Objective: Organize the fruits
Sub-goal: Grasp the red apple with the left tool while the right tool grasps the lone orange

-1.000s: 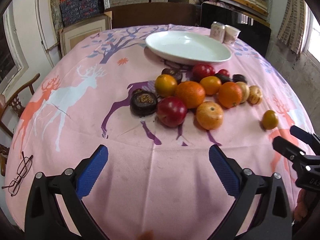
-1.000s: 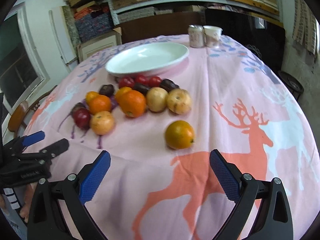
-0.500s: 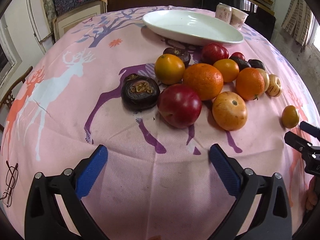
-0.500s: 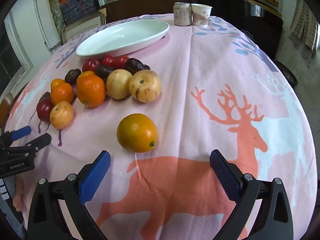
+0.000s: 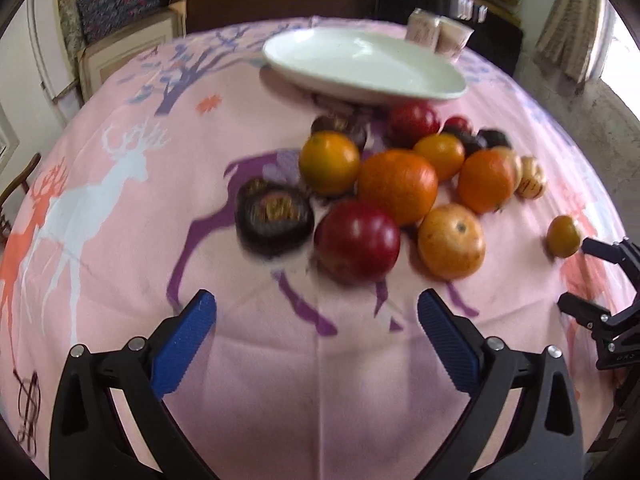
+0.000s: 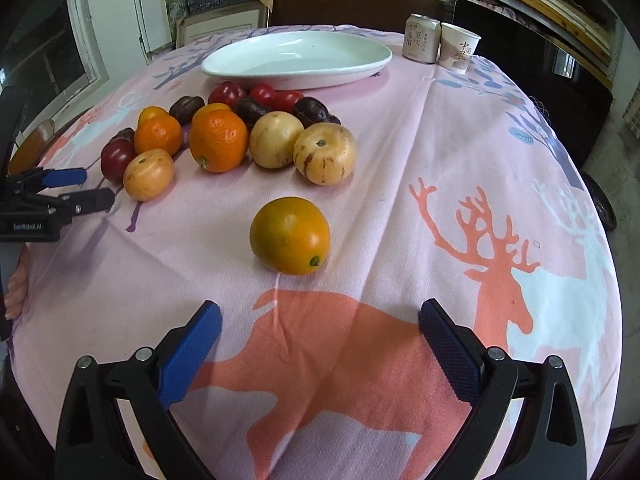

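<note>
A pile of fruit lies on the pink deer tablecloth: oranges, red apples, dark plums and pale yellow fruits. Nearest my left gripper (image 5: pixel 316 320) are a red apple (image 5: pixel 357 237) and a dark round fruit (image 5: pixel 274 216); its jaws stand open and empty, just short of them. A lone orange (image 6: pixel 290 234) sits apart from the pile, straight ahead of my right gripper (image 6: pixel 320 332), which is open with nothing in it. An empty white oval plate (image 6: pixel 296 60) lies behind the pile. Each gripper shows in the other's view: the right gripper (image 5: pixel 600 280), the left gripper (image 6: pixel 80 188).
A drink can (image 6: pixel 422 38) and a paper cup (image 6: pixel 458 51) stand at the table's far edge behind the plate. Glasses (image 5: pixel 28 412) lie near the front left edge. Shelves and boxes fill the wall beyond; a wooden chair (image 5: pixel 16 188) stands at left.
Both grippers have moved forward over the table. The right one has closed in on the lone orange, which now sits centred ahead of it. Both stay open.
</note>
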The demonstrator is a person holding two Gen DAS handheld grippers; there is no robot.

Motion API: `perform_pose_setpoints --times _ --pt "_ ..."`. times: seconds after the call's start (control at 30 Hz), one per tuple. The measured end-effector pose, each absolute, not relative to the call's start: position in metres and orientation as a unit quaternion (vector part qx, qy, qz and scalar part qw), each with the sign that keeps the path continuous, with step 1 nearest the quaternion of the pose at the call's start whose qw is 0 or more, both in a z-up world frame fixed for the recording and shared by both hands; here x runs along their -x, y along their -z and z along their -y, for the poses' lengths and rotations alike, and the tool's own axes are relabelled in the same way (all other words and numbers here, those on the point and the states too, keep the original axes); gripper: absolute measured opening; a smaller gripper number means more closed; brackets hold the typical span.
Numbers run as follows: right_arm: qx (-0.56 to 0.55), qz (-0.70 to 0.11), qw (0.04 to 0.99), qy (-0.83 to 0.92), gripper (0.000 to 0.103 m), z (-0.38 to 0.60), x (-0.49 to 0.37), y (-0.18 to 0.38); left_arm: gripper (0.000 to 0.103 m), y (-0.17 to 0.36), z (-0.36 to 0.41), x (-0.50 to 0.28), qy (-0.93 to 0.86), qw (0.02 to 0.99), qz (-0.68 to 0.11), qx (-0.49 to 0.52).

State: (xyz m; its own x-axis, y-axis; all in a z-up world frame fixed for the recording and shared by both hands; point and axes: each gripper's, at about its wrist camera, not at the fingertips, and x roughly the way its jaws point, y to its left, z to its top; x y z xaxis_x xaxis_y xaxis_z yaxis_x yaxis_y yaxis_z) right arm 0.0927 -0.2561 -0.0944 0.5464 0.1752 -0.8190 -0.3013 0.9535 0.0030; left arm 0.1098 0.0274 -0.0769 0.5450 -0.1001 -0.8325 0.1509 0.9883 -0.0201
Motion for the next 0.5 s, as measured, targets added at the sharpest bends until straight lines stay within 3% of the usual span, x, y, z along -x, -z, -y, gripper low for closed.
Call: perform_pose_setpoints --times 0.17,0.3,0.5 --pt "0.047 -0.411 0.899 -0.142 0.099 0.262 -0.085 0.081 0.098 0.074 -0.020 -0.117 0.128 0.878 -0.460 -0.015" --pt "0.031 -0.419 0.894 -0.155 0.089 0.263 -0.094 0.083 0.079 0.073 -0.006 -0.120 0.172 0.873 -0.455 -0.023" --pt "0.003 -0.431 0.886 -0.174 0.073 0.264 -0.104 0.086 0.074 0.069 -0.004 -0.132 0.190 0.876 -0.442 -0.017"
